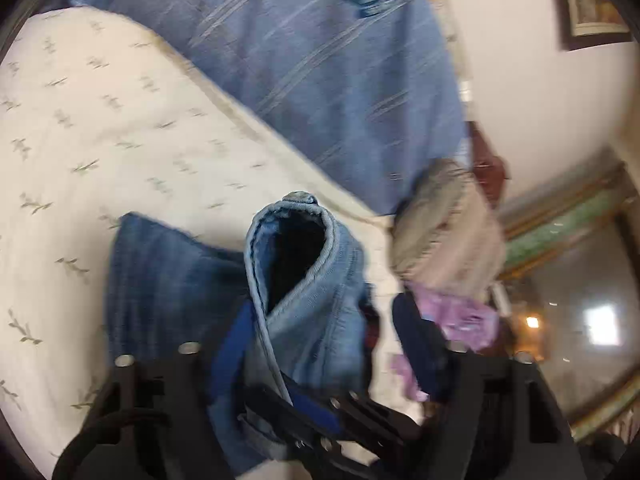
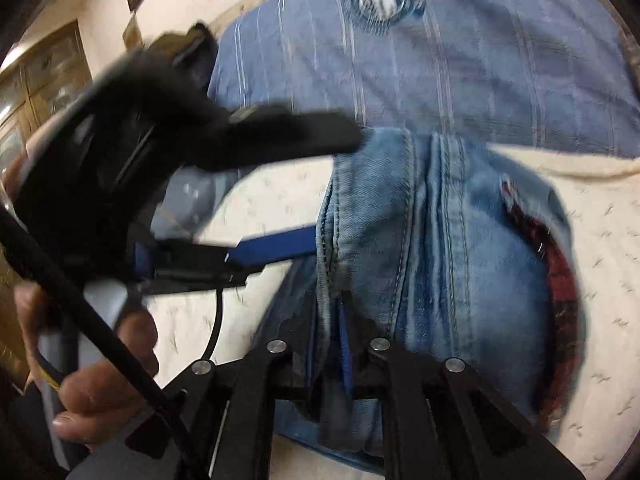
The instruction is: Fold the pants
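Note:
Light blue jeans (image 2: 440, 240) hang bunched above the white leaf-print bedspread (image 2: 600, 240), and a red plaid lining (image 2: 560, 280) shows at one opening. My right gripper (image 2: 332, 320) is shut on a thick fold of denim near its lower edge. From the left, my left gripper (image 2: 336, 190) straddles the jeans' edge with one finger above and its blue pad below. In the left wrist view a looped denim fold (image 1: 312, 280) stands between the jaws of the left gripper (image 1: 322, 308). The fold rests against the left blue pad (image 1: 232, 352), and a gap separates it from the right finger (image 1: 416, 340).
A blue striped cover (image 1: 320, 80) with a round emblem lies across the far side of the bed. A heap of grey and purple clothes (image 1: 448, 232) sits at the bed's right. A person's hand (image 2: 100, 340) holds the left gripper. A wooden cabinet (image 2: 48, 72) stands by the wall.

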`<action>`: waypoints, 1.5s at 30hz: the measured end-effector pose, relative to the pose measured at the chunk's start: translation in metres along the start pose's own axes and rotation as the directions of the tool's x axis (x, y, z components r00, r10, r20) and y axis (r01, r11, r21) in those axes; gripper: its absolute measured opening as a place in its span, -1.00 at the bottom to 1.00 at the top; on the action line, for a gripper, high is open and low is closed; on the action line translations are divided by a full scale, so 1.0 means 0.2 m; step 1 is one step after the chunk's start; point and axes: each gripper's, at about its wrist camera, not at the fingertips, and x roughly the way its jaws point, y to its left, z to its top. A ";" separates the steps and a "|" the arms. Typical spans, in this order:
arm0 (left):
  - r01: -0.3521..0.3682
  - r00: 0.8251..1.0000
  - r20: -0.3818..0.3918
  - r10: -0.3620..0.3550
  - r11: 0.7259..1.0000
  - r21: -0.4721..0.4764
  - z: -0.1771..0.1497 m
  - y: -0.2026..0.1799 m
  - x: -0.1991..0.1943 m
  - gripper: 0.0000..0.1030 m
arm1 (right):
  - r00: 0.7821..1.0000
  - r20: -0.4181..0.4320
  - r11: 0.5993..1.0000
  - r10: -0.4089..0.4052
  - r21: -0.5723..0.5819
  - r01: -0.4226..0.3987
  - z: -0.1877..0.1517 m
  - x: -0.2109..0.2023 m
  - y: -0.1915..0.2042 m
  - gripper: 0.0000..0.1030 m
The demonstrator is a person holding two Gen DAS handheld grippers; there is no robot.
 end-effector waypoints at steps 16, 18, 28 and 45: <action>-0.129 0.992 0.005 0.128 0.989 0.069 0.01 0.07 -0.20 -0.81 | 0.985 0.165 0.986 0.054 0.145 -0.078 -0.03 -0.46 -0.32 0.35; -0.237 0.972 0.025 0.235 0.969 0.068 0.01 0.11 -0.20 -0.79 | 0.991 0.123 0.970 0.049 0.231 -0.076 -0.08 -0.40 -0.44 0.25; -0.246 0.968 0.071 0.239 0.965 0.095 -0.22 -0.01 -0.31 0.17 | 0.999 0.029 0.980 -0.016 0.199 0.010 -0.19 -0.23 -0.45 -0.09; -0.274 0.962 0.045 0.271 0.957 0.100 -0.35 0.06 -0.34 -0.78 | 1.000 -0.001 0.976 -0.003 0.218 0.003 -0.28 -0.40 -0.46 0.62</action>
